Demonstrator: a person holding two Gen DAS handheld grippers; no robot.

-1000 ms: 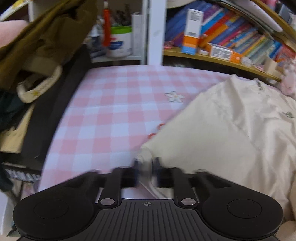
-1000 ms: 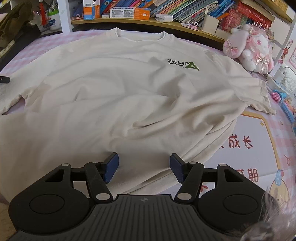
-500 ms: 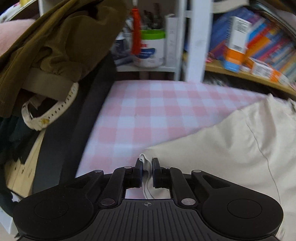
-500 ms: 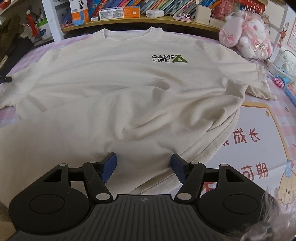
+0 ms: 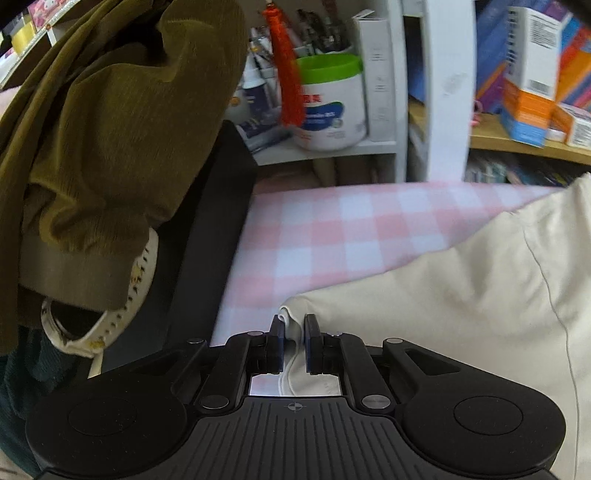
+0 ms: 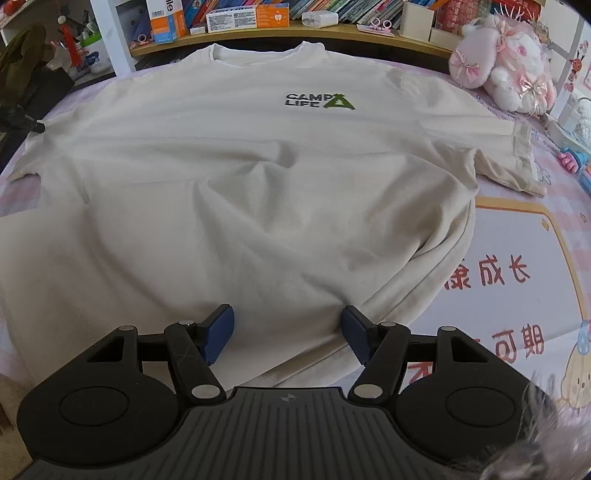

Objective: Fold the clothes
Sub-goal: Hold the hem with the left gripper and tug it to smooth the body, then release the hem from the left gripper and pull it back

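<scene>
A pink-and-white checked tablecloth [image 5: 325,236] covers the work surface, and most of it lies under a cream T-shirt [image 6: 258,192] spread front side up, its neck towards the bookshelf [image 6: 332,27] at the far edge and its hem towards the camera. The shirt carries a small chest print, "CAMP LIFE" with a green triangle [image 6: 320,101]. Its sleeve on the right of the right wrist view lies flat on the cloth, near a pink plush toy [image 6: 502,62] at the table's far corner; the other sleeve reaches towards the dark furniture at the left edge. Beside the shirt's lower right side the cloth shows a pale printed panel with red Chinese characters [image 6: 491,277]. In the left wrist view an olive-green garment [image 5: 110,140] hangs in a heap at the left, above a black slab-like edge, and a white tub with a green lid [image 5: 330,103] stands on a white shelf behind the table, a red tassel [image 5: 286,70] hanging in front of it. The right gripper [image 6: 288,338] hovers over the shirt's hem with its blue pads well apart and no cloth pinched between them. The left gripper [image 5: 294,341] is clamped tight on the edge of the T-shirt's sleeve, a fold of cream fabric pressed between its pads.
</scene>
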